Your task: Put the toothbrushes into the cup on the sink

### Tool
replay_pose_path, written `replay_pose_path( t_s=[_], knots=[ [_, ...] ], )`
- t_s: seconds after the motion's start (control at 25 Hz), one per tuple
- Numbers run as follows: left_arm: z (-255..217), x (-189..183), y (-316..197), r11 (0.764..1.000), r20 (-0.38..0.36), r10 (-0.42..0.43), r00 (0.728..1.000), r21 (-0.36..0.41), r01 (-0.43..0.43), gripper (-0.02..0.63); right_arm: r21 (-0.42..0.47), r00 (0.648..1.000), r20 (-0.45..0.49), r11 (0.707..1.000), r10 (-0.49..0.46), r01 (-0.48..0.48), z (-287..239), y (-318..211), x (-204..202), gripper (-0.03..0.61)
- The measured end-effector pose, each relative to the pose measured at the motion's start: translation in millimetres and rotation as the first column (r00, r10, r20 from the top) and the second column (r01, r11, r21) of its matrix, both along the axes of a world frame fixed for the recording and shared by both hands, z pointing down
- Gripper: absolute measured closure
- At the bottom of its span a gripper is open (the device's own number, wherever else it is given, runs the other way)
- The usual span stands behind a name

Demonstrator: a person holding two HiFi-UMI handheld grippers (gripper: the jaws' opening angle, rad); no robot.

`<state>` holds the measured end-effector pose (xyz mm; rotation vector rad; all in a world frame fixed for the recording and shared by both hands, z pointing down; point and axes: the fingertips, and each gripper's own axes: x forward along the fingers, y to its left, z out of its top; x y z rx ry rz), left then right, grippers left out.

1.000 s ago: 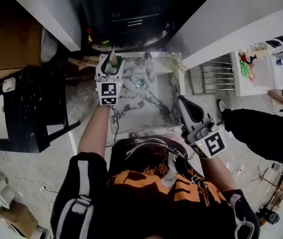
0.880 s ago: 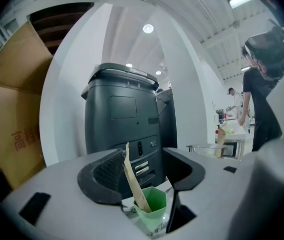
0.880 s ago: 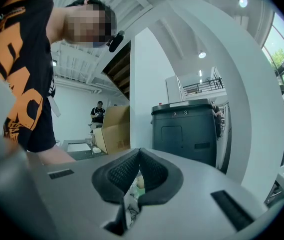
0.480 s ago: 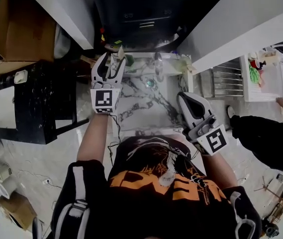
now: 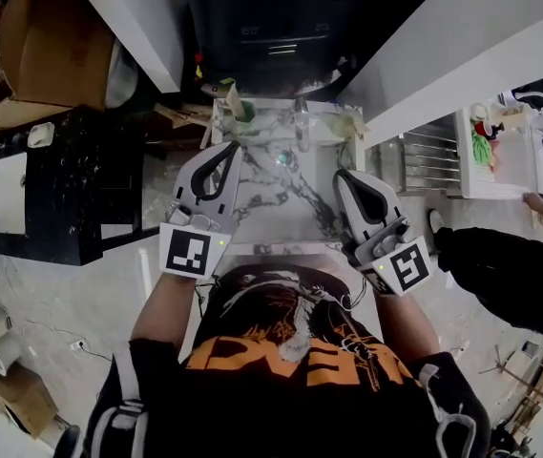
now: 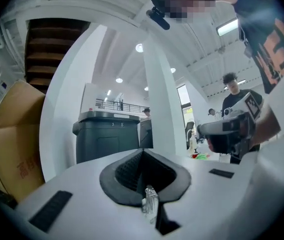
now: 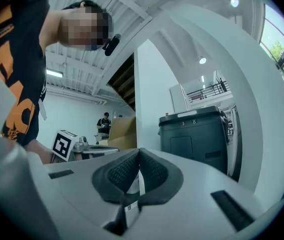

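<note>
Drop-off looks done to me: a brush [image 5: 232, 94] sticks out of the cup [image 5: 240, 114] at the sink's [image 5: 279, 219] back-left corner, left gripper [image 5: 233, 148] and right gripper [image 5: 341, 175] both clenched empty, so next I'd just check for stragglers.

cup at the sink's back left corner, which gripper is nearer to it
Left. The left gripper is just in front of the cup, on the same side of the sink; the right gripper is over the opposite side, farther off.
</note>
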<state>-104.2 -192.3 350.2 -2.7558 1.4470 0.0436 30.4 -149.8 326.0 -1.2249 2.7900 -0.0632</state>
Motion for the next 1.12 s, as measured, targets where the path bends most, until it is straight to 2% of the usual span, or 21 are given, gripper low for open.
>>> replay_pose_path(
  t_s=[0.2, 0.4, 0.56, 0.76, 0.96, 1.12],
  knots=[
    [-9, 5, 33, 0.994, -0.065, 0.053, 0.996, -0.092, -0.059, 0.591, -0.003, 1.0, -0.012, 1.0, 0.017, -0.017, -4, 20, -10, 0.565],
    [-28, 20, 60, 0.99, -0.088, 0.105, 0.991, -0.085, -0.112, 0.591, -0.002, 1.0, -0.019, 1.0, 0.02, -0.02, -12, 39, -15, 0.565],
    [-41, 36, 75, 0.989, -0.077, 0.127, 0.989, -0.067, -0.132, 0.591, 0.008, 1.0, 0.003, 1.0, 0.009, -0.009, -22, 48, -10, 0.565],
    [-48, 60, 90, 0.991, -0.053, 0.11, 0.993, -0.076, -0.114, 0.591, 0.033, 1.0, 0.027, 0.999, -0.015, 0.014, -34, 60, 8, 0.565],
    [-59, 99, 110, 0.997, -0.039, 0.045, 0.998, -0.067, -0.048, 0.591, 0.049, 0.998, 0.023, 0.997, -0.065, 0.063, -39, 82, 38, 0.565],
    [-57, 126, 130, 0.996, -0.007, 0.01, 1.0, -0.094, -0.01, 0.591, 0.041, 0.995, 0.038, 0.995, -0.088, 0.087, -39, 105, 65, 0.565]
  ],
)
